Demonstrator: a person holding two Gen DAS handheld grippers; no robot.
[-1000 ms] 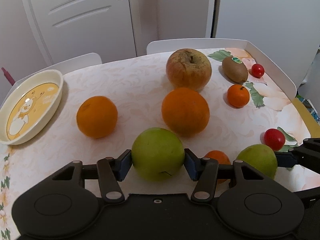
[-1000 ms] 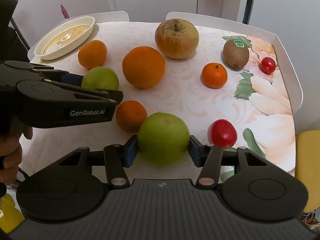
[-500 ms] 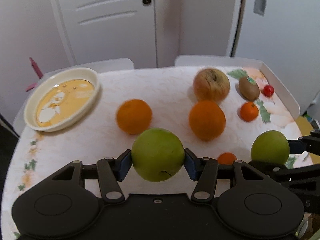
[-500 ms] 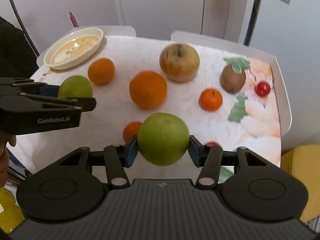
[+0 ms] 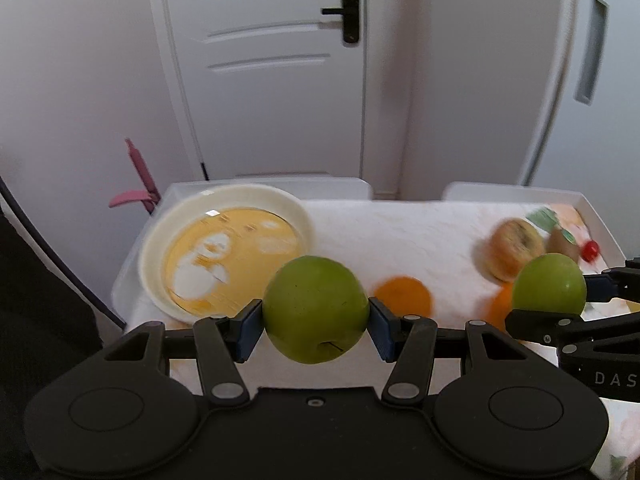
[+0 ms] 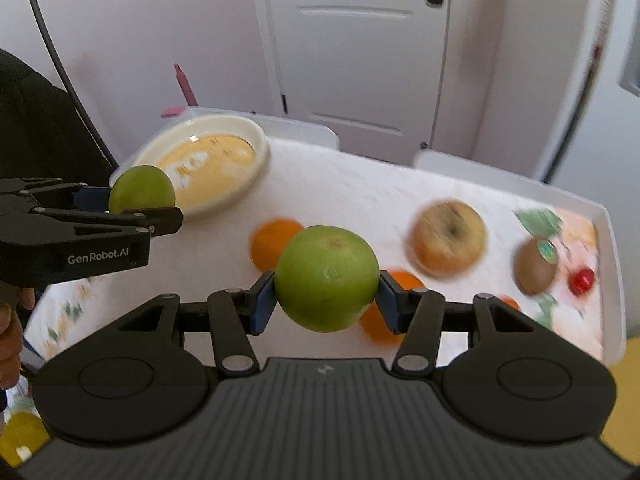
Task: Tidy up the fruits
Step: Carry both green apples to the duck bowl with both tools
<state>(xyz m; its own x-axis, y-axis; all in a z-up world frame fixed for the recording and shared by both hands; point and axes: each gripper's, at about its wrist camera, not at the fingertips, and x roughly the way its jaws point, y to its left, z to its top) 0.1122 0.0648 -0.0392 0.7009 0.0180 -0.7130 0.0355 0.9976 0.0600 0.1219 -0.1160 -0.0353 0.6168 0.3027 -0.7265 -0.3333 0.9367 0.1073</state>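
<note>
My left gripper (image 5: 316, 326) is shut on a green apple (image 5: 316, 310), held in the air above the table's near left part. The right gripper (image 6: 327, 300) is shut on a second green apple (image 6: 327, 278), also lifted off the table. Each wrist view shows the other gripper with its apple: the right one's apple (image 5: 549, 283) at the right edge, the left one's apple (image 6: 142, 189) at the left. An oval cream dish (image 5: 224, 248) with a yellow cartoon inside sits at the far left corner, just beyond the left apple.
On the floral cloth lie an orange (image 6: 276, 242), another orange (image 6: 380, 320) behind the right jaws, a yellow-red apple (image 6: 448, 240), a kiwi (image 6: 534, 266), a cherry tomato (image 6: 581, 281) and a small tangerine (image 6: 510, 303). The table's raised white rim (image 6: 612, 264) runs along the right. A hand (image 6: 12, 320) shows at left.
Both grippers have lifted their green apples off the table and swung left toward the dish, which now looms closer. The fruits on the cloth stayed in place.
</note>
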